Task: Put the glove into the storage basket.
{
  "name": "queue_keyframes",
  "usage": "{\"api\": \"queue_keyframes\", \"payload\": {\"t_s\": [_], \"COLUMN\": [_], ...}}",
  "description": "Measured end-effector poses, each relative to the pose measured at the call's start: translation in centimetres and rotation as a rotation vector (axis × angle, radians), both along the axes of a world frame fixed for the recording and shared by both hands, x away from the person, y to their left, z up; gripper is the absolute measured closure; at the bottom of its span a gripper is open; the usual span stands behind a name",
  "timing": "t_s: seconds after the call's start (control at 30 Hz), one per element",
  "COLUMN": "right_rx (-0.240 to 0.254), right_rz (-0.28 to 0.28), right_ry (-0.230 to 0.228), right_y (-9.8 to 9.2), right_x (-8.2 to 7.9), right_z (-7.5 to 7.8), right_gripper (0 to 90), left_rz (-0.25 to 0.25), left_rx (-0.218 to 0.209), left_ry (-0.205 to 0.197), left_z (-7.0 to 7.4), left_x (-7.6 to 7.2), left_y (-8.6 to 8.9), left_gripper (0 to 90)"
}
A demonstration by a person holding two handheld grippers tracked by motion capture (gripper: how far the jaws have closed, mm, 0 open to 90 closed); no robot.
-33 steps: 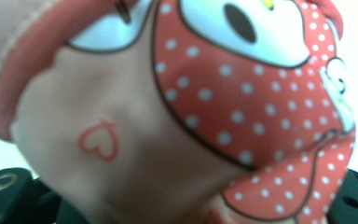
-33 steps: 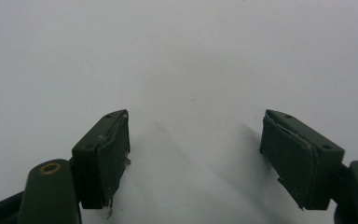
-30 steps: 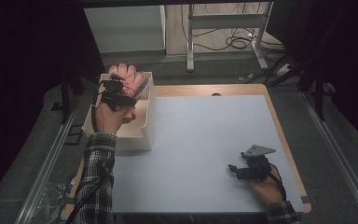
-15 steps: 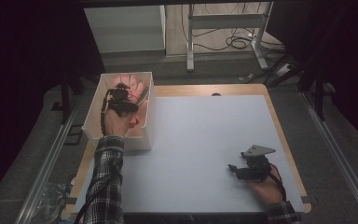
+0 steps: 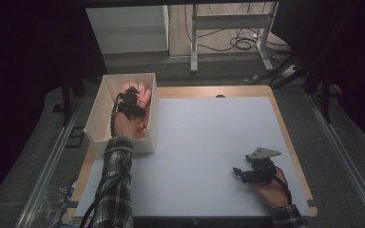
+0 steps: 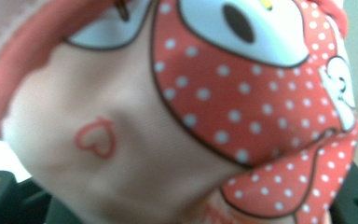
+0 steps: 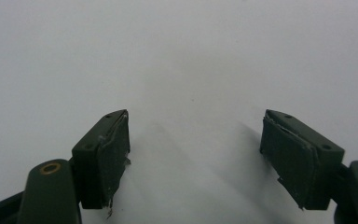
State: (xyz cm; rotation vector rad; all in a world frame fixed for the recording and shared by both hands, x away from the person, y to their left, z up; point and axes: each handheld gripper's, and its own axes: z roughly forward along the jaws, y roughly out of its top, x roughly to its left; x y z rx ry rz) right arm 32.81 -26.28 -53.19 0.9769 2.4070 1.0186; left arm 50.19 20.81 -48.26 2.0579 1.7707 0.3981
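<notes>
The left claw [image 5: 134, 99], down inside the white box [image 5: 100, 102] at the surface's far left, has just been opening, pink spotted cloth [image 6: 242, 107] between its jaws. A snagged fold could lift back out. The right claw [image 7: 196, 154] rests wide open, empty.

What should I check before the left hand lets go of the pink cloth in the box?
1. Left gripper inside the white box: ok.
2. Pink cloth with the dotted cartoon print close in front of the left gripper's camera: ok.
3. Fingers free of the cloth: cannot tell; the jaws have just been opening, but the cloth hides them.
4. Cloth fully inside the box walls: cannot tell; the hand covers part of it.
5. Right gripper open and empty over the white table: ok.
6. Right gripper apart from the box: ok.
</notes>
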Motion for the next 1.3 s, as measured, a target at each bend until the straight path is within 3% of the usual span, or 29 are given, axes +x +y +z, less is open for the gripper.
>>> {"api": "queue_keyframes", "payload": {"t_s": [0.1, 0.23, 0.37, 0.43, 0.87, 1.3], "right_rx": [0.0, 0.0, 0.0, 0.0, 0.0, 0.0], "right_rz": [0.0, 0.0, 0.0, 0.0, 0.0, 0.0], "right_ry": [0.0, 0.0, 0.0, 0.0, 0.0, 0.0], "right_y": [0.0, 0.0, 0.0, 0.0, 0.0, 0.0], "right_x": [0.0, 0.0, 0.0, 0.0, 0.0, 0.0], "right_z": [0.0, 0.0, 0.0, 0.0, 0.0, 0.0], "right_gripper": [24.4, 24.4, 24.4, 24.4, 24.4, 24.4], "left_rz": [-0.013, -0.03, 0.001, 0.004, -0.028, -0.052], "left_rx": [0.024, 0.0, -0.002, -0.026, -0.055, -0.033], "left_ry": [0.025, 0.095, 0.067, 0.057, -0.007, -0.073], "left_z": [-0.6, -1.3, -0.9, -0.6, 1.7, 3.5], "left_x": [0.3, 0.8, 0.7, 0.5, -0.5, -1.6], "left_y": [-0.4, -0.5, -0.1, 0.2, 1.3, 1.2], "left_gripper": [36.6, 17.5, 7.4, 2.4, 2.3, 3.4]}}
